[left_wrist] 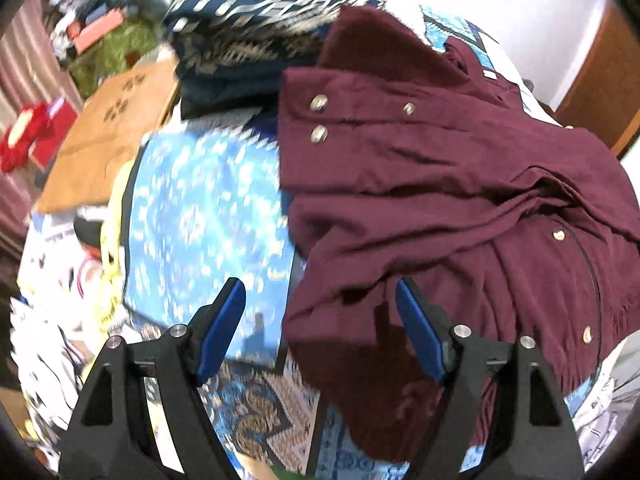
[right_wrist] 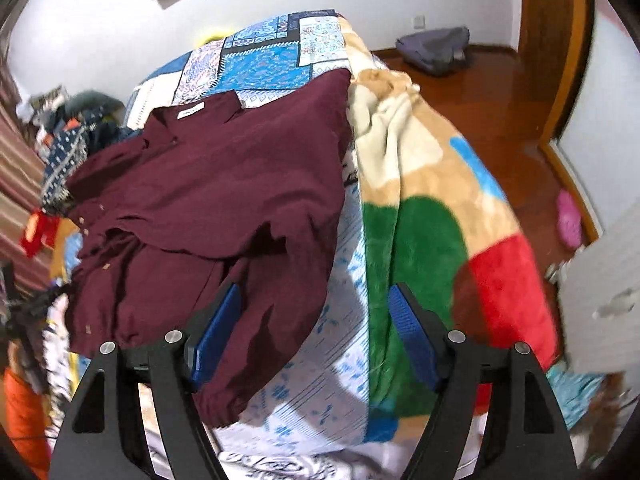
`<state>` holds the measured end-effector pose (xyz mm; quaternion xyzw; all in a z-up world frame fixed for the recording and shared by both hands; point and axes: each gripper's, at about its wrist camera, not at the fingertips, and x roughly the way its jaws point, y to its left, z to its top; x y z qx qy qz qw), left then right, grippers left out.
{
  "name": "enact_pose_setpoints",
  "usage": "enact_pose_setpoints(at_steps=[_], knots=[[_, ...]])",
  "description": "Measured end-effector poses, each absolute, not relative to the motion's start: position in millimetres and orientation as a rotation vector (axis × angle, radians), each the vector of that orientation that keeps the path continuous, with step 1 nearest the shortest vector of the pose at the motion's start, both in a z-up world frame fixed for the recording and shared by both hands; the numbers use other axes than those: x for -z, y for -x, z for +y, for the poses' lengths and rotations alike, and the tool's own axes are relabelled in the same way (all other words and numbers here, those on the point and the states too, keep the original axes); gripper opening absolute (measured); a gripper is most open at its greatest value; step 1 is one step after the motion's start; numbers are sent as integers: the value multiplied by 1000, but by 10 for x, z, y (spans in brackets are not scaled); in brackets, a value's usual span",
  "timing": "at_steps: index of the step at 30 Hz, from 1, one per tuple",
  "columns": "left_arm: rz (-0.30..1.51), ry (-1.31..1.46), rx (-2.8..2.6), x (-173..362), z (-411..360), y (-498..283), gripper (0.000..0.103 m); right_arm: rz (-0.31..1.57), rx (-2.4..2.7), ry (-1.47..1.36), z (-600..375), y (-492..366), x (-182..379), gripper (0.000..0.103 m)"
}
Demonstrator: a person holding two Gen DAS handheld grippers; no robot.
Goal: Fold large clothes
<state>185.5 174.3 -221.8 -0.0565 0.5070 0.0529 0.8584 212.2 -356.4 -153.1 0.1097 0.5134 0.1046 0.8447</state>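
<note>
A large maroon shirt (left_wrist: 440,184) with metal snap buttons lies partly folded and rumpled on a bed with a blue patterned bedspread (left_wrist: 200,216). It also shows in the right wrist view (right_wrist: 216,200), collar and white label at the far end. My left gripper (left_wrist: 320,292) is open and empty, its blue pads hovering over the shirt's near left edge. My right gripper (right_wrist: 316,296) is open and empty, above the shirt's near right corner and the bedspread (right_wrist: 320,380).
A navy patterned garment (left_wrist: 256,20) is piled at the bed's far side. A brown cardboard box (left_wrist: 108,136) sits left of the bed. A multicoloured fleece blanket (right_wrist: 432,220) drapes the bed's right side. A grey bag (right_wrist: 436,50) lies on the wooden floor.
</note>
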Motion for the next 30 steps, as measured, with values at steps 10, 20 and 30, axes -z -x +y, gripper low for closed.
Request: enact_pose_setpoints(at_steps=[10, 20, 30], knots=[[1172, 412, -19, 2673, 1887, -1589, 76, 1156, -327, -366, -3403, -1995, 1763, 73], [1151, 542, 101, 2706, 1674, -1530, 55, 1158, -382, -471, -3268, -1928, 1887, 71], [1117, 549, 102, 2364, 1627, -1658, 23, 1077, -432, -281, -3006, -1949, 1578, 18]])
